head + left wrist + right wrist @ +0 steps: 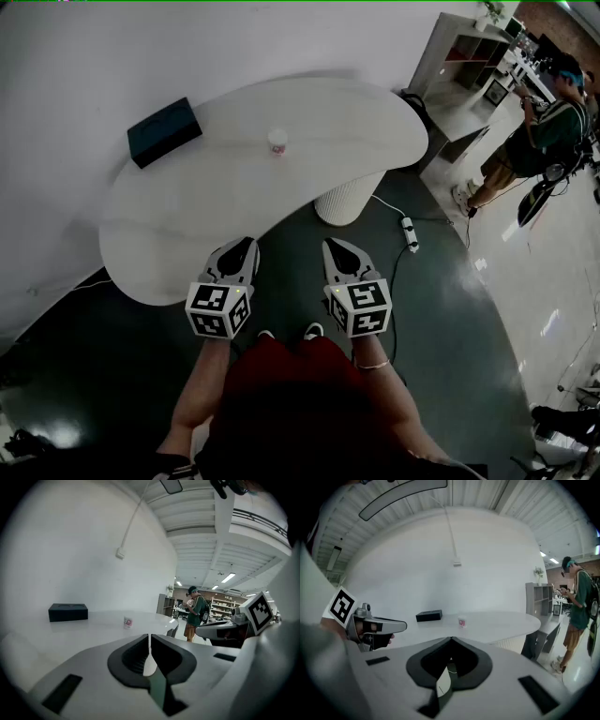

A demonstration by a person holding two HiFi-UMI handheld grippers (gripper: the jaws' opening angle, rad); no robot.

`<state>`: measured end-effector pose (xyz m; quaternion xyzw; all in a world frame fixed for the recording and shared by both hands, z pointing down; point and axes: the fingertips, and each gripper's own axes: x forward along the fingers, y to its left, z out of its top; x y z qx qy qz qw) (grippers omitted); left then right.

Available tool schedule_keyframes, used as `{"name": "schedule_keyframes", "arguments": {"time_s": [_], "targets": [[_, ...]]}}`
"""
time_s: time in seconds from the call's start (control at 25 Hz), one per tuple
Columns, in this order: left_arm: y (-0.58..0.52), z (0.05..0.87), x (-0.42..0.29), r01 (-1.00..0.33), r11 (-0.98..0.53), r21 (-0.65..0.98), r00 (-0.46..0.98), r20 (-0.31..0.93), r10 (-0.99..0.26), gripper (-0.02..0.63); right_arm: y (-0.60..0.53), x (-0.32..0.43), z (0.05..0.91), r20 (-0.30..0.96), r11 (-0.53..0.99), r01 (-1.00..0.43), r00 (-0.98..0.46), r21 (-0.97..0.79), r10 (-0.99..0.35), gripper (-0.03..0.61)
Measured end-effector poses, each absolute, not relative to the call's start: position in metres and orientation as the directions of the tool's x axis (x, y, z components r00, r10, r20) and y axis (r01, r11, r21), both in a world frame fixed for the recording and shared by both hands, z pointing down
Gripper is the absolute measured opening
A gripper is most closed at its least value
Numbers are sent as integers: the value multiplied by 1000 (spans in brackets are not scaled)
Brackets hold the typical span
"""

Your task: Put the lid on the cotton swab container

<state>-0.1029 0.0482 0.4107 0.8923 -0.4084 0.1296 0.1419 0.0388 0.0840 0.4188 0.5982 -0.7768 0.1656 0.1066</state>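
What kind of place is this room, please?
Probably an open office or lab workspace, not a home: a white rounded table by a bare wall, open shelf units, and a power strip on the grey floor.

A white curved desk (206,206) stood against a plain white wall (94,56); dark glossy floor (441,319), pale shelving (466,49) beyond.

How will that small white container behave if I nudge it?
Probably light: the cotton swab container is small, so a nudge would likely slide it across the smooth table. It stands upright and looks round, so a high push might tip it and let it roll.
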Motion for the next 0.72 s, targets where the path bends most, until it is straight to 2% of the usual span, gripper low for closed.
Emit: {"name": "schedule_keyframes", "arguments": {"time_s": [0.36, 0.72], "targets": [[49, 410, -62, -789, -601, 127, 604, 345, -719, 37, 85, 61, 418, 351, 297, -949, -316, -109, -881, 15], [38, 405, -52, -803, -583, 123, 585, 347, -733, 39, 71, 73, 412, 320, 312, -941, -339, -134, -885, 15]]}}
